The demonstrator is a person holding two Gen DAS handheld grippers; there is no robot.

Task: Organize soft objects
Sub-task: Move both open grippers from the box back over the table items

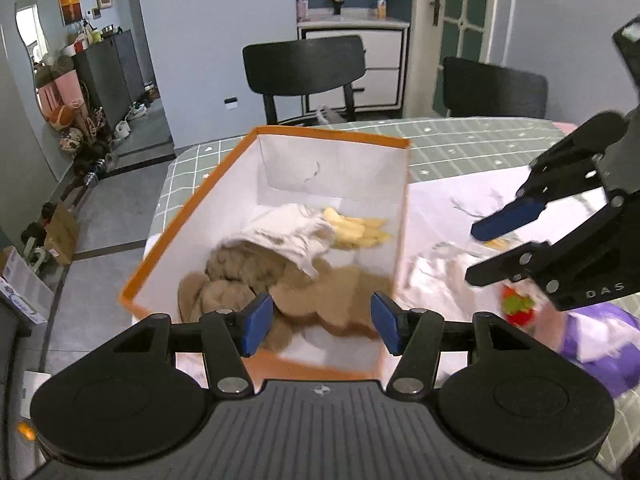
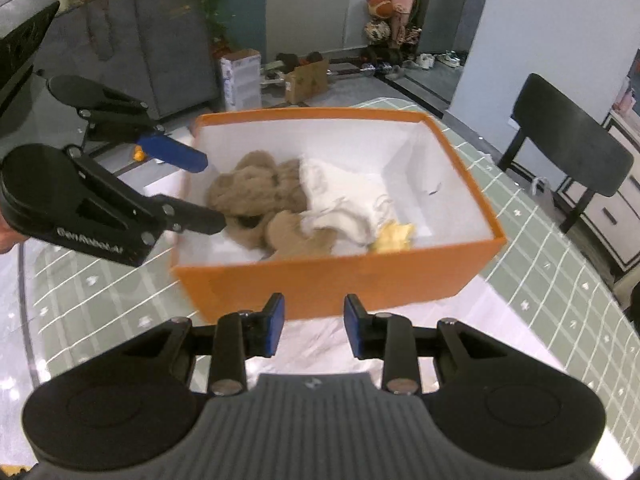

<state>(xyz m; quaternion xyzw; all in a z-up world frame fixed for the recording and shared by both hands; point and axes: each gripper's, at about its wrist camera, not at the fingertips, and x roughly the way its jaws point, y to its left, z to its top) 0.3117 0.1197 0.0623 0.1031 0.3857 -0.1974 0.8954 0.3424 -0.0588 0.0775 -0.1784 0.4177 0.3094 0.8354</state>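
Observation:
An orange box (image 1: 188,216) (image 2: 320,280) with a white inside stands on the table. In it lie a brown plush toy (image 1: 240,280) (image 2: 252,192), a white soft piece (image 1: 288,236) (image 2: 340,196) and a yellow soft piece (image 1: 356,230) (image 2: 394,236). My left gripper (image 1: 322,328) (image 2: 214,194) hovers open over the box's brown-plush end, holding nothing. My right gripper (image 2: 315,326) (image 1: 492,246) is open and empty, outside the box by its long orange wall. Under it on the table lie a red strawberry toy (image 1: 518,310), a purple-and-white soft thing (image 1: 600,344) and a white crumpled piece (image 1: 436,276).
The table wears a green checked cloth (image 1: 460,140) (image 2: 540,272) with a white sheet (image 1: 440,200) beside the box. Two black chairs (image 1: 304,68) (image 1: 494,88) stand at the far side. Cardboard boxes (image 2: 306,80) and shoes lie on the floor beyond.

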